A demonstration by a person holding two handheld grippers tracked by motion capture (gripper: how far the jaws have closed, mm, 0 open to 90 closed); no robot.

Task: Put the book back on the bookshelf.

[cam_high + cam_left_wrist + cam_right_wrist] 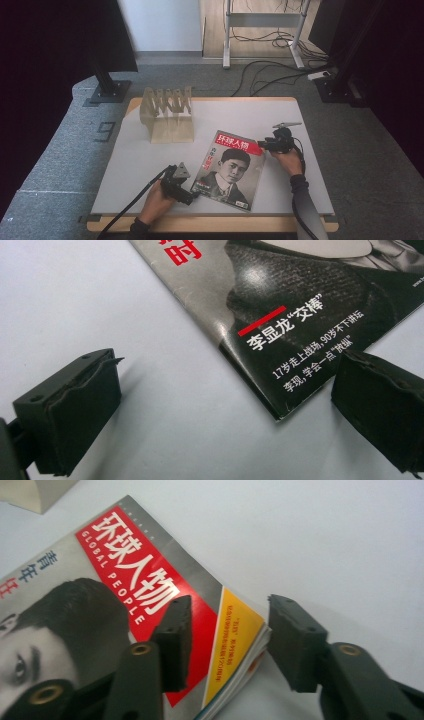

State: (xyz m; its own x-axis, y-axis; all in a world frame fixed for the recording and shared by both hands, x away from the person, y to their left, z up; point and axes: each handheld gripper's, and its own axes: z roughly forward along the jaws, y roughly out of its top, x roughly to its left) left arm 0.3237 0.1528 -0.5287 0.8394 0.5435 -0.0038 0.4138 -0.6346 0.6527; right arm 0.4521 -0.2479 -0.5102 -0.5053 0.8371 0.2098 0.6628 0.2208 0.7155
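Lying flat, magazine (229,170) (title end far-left, long axis tilted), both hand-held grippers apart, straddling opposite corners.

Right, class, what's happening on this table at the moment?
A person works a magazine lying flat on the white table. The right gripper straddles its top corner, one jaw above the cover, one beside the page edges. The left gripper sits open at the bottom corner. A wooden rack stands behind.
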